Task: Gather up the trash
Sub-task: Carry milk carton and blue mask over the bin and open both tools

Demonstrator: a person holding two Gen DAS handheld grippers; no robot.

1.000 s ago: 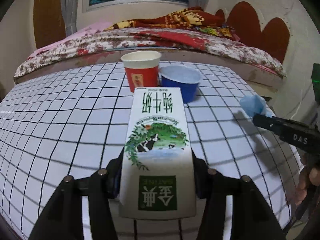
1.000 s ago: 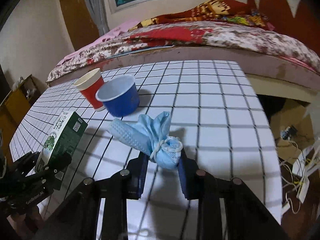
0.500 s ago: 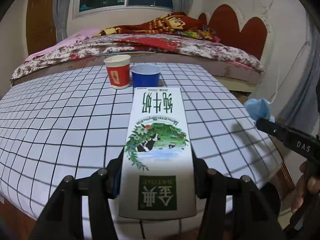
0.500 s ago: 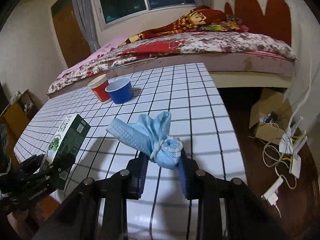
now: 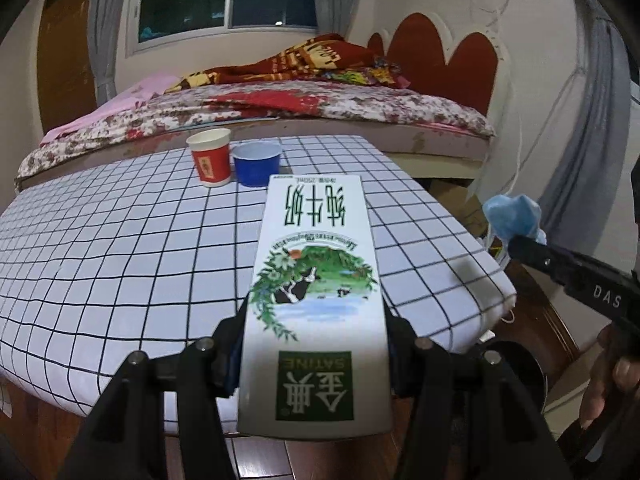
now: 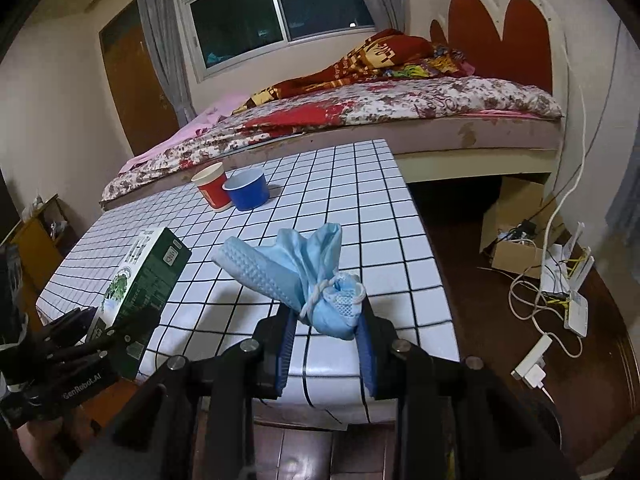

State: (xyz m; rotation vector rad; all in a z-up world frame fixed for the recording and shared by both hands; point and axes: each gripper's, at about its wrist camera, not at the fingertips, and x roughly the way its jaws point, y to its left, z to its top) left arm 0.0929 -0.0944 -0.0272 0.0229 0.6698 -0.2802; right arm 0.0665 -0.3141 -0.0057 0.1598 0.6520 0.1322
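**Two pieces in hand, two cups left on the worktop**

Your left hand-held gripper (image 5: 316, 344) is closed on the milk carton (image 5: 316, 300), its pads pressing on both long sides near the base, with the carton sticking out forward and clear of the cloth. Your right hand-held gripper (image 6: 326, 340) is pinched on a balled-up blue face mask (image 6: 304, 276), tied with its own white ear loop; the bundle sits between the blue pads and its loose end fans out ahead. Both loads hang over the near edge of the worktop (image 5: 120, 248), not resting on it.

Judging from this, the task is about halfway done: two items are lifted and neither has been dropped anywhere. A dark round shape shows low on the floor by the worktop's near right corner in the left wrist view; it may be a bin, but too little of it shows to say.

Left to collect, as far as you can see: one red paper cup (image 5: 210, 158) and one blue cup (image 5: 256, 162), standing upright and just beside each other near the far edge. Nothing else lies on the checked cloth.

The count: one carton, one mask, two cups. Beyond the worktop stands the bed (image 6: 360, 108), and a cardboard box (image 6: 516, 232) with cables sits on the floor to the right.
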